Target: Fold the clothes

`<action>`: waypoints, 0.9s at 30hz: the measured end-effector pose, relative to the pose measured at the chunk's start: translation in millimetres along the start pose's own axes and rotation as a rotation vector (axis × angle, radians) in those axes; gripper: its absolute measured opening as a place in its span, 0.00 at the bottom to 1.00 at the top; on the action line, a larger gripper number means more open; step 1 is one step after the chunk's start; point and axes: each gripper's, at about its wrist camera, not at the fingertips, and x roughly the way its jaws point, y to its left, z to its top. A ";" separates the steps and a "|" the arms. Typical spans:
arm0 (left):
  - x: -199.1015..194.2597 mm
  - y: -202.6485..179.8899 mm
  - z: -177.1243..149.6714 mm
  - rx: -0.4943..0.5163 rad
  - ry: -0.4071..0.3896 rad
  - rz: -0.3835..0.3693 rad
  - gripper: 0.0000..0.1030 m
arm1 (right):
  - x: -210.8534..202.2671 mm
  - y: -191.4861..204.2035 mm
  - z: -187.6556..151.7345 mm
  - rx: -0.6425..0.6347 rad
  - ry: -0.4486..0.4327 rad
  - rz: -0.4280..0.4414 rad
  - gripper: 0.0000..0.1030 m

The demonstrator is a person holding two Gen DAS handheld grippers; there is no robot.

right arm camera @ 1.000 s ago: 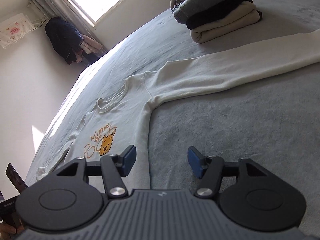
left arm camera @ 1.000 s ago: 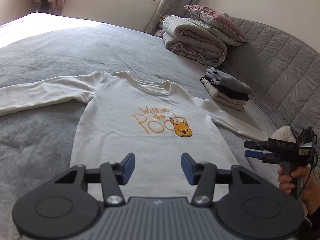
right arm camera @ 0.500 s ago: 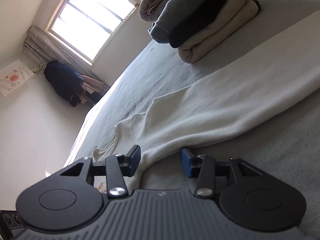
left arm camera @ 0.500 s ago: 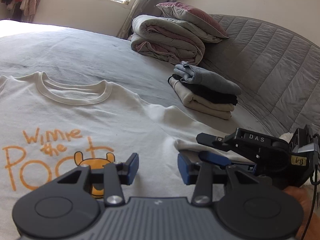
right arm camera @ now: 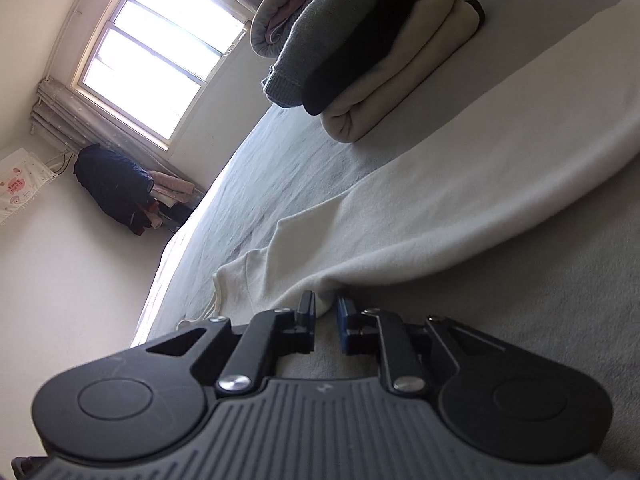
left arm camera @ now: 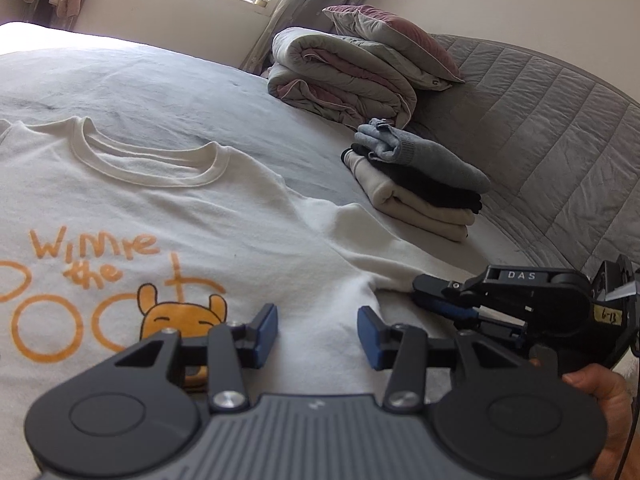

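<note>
Right wrist view: our right gripper (right arm camera: 326, 308) is at the underarm of the white sweatshirt (right arm camera: 440, 208), jaws closing with a small ridge of fabric between the blue pads. We can't confirm the pads are pressing yet, so we call it closing on cloth, not clamped.

Left gripper (left arm camera: 317, 334) hovers over the sweatshirt's chest, jaws apart, nothing between them. The bear print (left arm camera: 182, 320) sits just left of its tips.

The sweatshirt lies flat, face up, across the middle of the bed (left arm camera: 160, 92); its sleeve runs out toward the headboard edge, passing just beside the folded stack (left arm camera: 416, 184).

Handling, as we judge it:
- Soft fleecy knit, light, fully limp. It drapes and bunches, no stiffness to push against.
- The bed cover is a napped grey fabric, so dragging likely catches; lift, don't slide.
- Best holds: seam lines, such as underarm, shoulder, cuff and hem. Ribbed collar (left arm camera: 152, 164) is thicker, also a decent pinch.
- Pinch both layers or the back layer stays behind.

Stack is 3 pieces: grey knit, black, cream. Rolled duvet (left arm camera: 340, 80) and pillow (left arm camera: 392, 40) sit at the headboard corner; quilted padded headboard (left arm camera: 560, 140).
</note>
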 end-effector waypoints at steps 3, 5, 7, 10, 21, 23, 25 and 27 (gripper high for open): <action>-13.3 -8.3 8.2 -0.037 0.046 0.000 0.41 | -11.4 4.8 1.0 -0.017 0.055 -0.022 0.19; -16.8 -19.9 12.8 -0.040 0.063 -0.014 0.41 | -17.4 7.8 0.0 -0.017 0.079 -0.048 0.19; -17.0 -33.3 15.2 -0.022 0.081 -0.019 0.41 | -22.5 12.3 -3.2 -0.016 0.110 -0.068 0.20; -4.9 -46.6 9.9 0.006 0.128 0.004 0.41 | -31.1 18.1 -11.0 0.000 0.146 -0.072 0.22; 5.8 19.8 -23.7 -0.414 0.081 -0.177 0.03 | -36.5 11.2 -35.8 0.040 0.189 0.097 0.49; 5.0 34.5 -31.7 -0.533 0.049 -0.254 0.03 | -34.7 9.7 -37.0 0.042 0.200 0.131 0.50; 4.7 43.5 -36.9 -0.615 0.028 -0.310 0.03 | -32.6 9.9 -38.4 0.032 0.216 0.164 0.50; 5.1 44.7 -38.1 -0.643 0.023 -0.333 0.03 | -30.0 11.1 -39.8 0.017 0.237 0.197 0.51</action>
